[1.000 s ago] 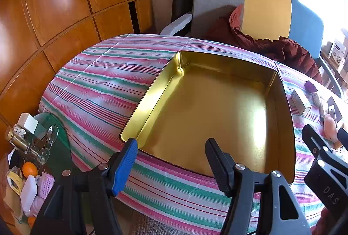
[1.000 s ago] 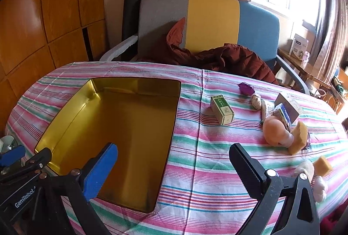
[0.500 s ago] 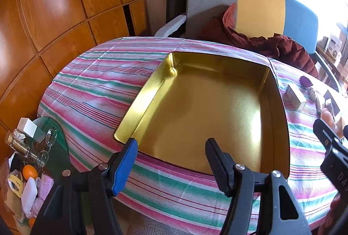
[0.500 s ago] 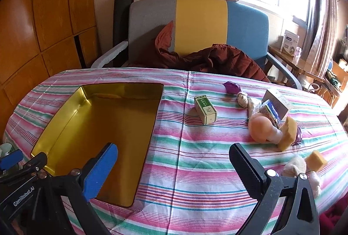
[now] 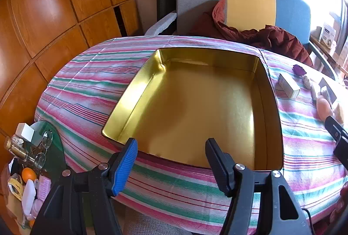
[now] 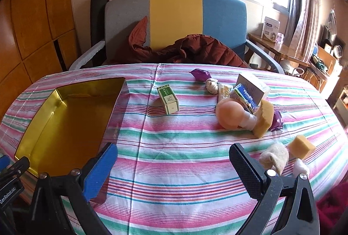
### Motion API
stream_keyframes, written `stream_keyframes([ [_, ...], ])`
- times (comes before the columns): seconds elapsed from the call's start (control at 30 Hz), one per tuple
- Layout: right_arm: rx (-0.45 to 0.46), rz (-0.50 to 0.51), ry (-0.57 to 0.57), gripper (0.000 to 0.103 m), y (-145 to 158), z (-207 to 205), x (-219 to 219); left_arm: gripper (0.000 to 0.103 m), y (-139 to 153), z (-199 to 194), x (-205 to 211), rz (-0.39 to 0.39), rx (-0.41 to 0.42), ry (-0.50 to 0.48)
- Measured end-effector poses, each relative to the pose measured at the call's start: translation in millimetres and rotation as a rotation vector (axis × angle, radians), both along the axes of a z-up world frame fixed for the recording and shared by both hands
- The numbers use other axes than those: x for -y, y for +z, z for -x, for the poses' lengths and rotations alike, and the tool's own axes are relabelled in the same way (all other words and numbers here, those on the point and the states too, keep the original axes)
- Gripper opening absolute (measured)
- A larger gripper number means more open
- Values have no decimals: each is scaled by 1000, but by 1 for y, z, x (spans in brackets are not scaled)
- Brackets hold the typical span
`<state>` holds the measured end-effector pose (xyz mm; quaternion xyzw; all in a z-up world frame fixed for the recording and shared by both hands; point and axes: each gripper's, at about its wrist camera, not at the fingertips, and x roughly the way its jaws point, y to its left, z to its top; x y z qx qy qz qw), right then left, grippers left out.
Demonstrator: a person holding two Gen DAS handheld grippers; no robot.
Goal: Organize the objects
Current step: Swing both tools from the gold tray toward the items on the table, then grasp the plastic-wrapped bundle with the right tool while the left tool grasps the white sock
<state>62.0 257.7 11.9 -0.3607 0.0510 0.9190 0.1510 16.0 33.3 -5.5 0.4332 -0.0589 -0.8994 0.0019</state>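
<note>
One gold tin tray [image 5: 195, 104], lid off, sits on the left half of the striped tablecloth [image 6: 184, 169], its near rim close to the table's front edge; inside is bare metal, no items in it. All the loose items lie on the cloth over the table's right half, well apart from the tray: one green-and-white carton [image 6: 168, 100] nearest the tray, lying toward the far edge; one purple wrapper [image 6: 200, 74] near the far edge with a small whitish lump [image 6: 212, 86] just beside it; one grey-white box [image 6: 253, 84] touching one blue-white tissue pack [image 6: 243, 96]; one peach doll head [image 6: 230, 114] lying just in front of that pack, its neck against one yellow sponge block [image 6: 264, 118]; a second purple wrapper [image 6: 277, 121] tucked behind that sponge. Toward the right front corner: a second yellow sponge [image 6: 301, 146], one cream cloth scrap [image 6: 275, 157], one white fluffy ball [image 6: 301, 166]. So 2 sponges, 2 purple wrappers, 3 boxes or packs, 1 of each other thing. Left gripper [image 5: 171, 161] hangs over the tray's near rim, jaws spread, nothing between them. Right gripper [image 6: 174, 166] over bare cloth near the front edge, jaws spread wide, holding nothing
</note>
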Motion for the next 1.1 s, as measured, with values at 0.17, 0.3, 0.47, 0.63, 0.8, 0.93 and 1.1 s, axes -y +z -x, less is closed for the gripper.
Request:
stream_keyframes([
  [0.17, 5, 0, -66, 103, -2, -10, -29, 66, 2, -6, -14, 11, -7, -36],
  [0.3, 6, -15, -120, 103, -3, -21, -61, 66, 2, -11, -31, 2, 3, -86],
  [0.47, -11, -13, -224, 103, -1, -43, -116, 66, 1, -20, -54, -70, 19, -202],
  [0.63, 16, 1, -281, 103, -2, -58, -169, 66, -1, -29, -75, -198, 50, -344],
  [0.8, 91, 76, -273, 103, -7, -66, -212, 66, -3, -42, -101, -223, 77, -444],
  [0.93, 199, 112, -236, 103, -22, -68, -230, 66, -4, -47, -122, -219, 122, -506],
  [1.1, 314, 244, -228, 98, -47, -62, -248, 66, -8, -53, -146, -216, 149, -572],
])
